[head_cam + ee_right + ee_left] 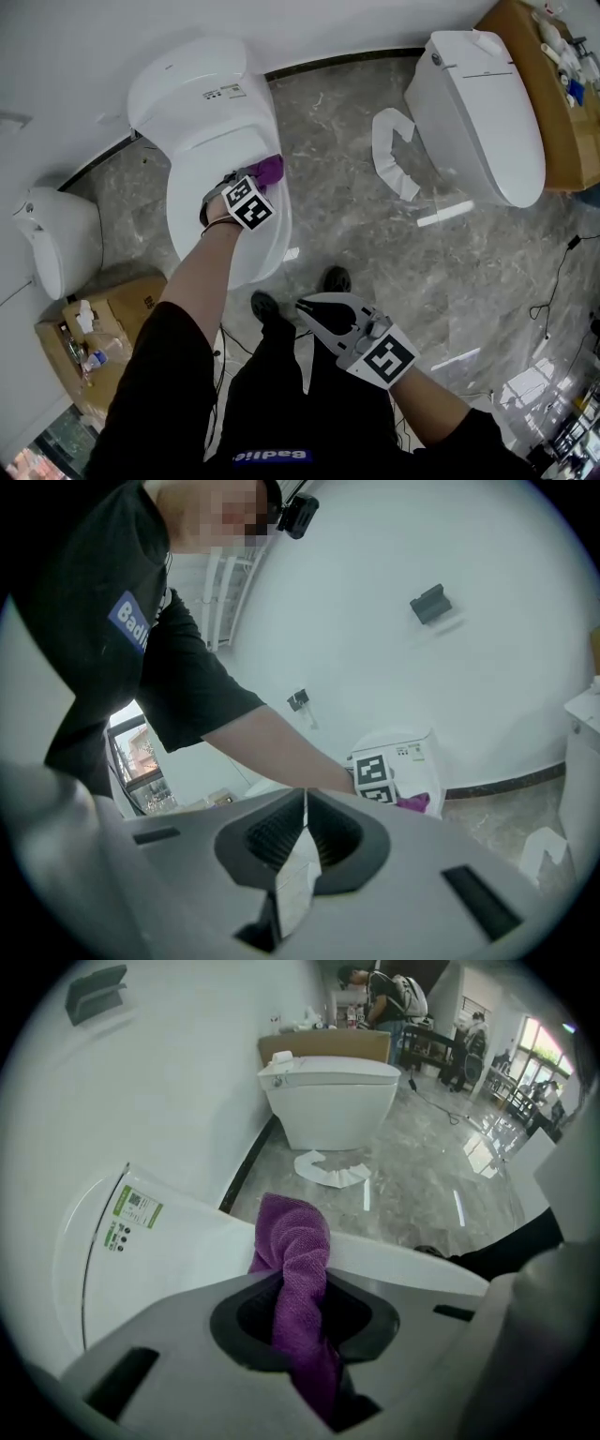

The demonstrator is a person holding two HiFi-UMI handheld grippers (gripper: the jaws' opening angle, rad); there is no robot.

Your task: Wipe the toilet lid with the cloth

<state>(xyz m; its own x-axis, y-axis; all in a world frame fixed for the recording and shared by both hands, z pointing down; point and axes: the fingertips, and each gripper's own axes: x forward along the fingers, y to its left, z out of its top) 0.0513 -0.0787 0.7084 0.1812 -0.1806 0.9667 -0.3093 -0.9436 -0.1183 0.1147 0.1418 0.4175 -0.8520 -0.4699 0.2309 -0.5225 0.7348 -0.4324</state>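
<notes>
A purple cloth (pixel 269 170) rests on the closed white toilet lid (pixel 211 178) near its right edge. My left gripper (pixel 255 184) is shut on that cloth, which bunches out past the jaws in the left gripper view (pixel 295 1251) and touches the lid (pixel 187 1241). My right gripper (pixel 309 314) hangs low near the person's body, away from the toilet, its jaws shut with nothing between them. The right gripper view shows the left gripper's marker cube (pixel 373 772) and a bit of cloth (pixel 412 802) far ahead.
A second white toilet (pixel 478 112) stands at the right with white packing foam (pixel 392 155) beside it. A third fixture (pixel 56 239) sits at the left. Cardboard boxes (pixel 94 328) hold small items. The floor is grey marble; a cable (pixel 562 272) runs at the right.
</notes>
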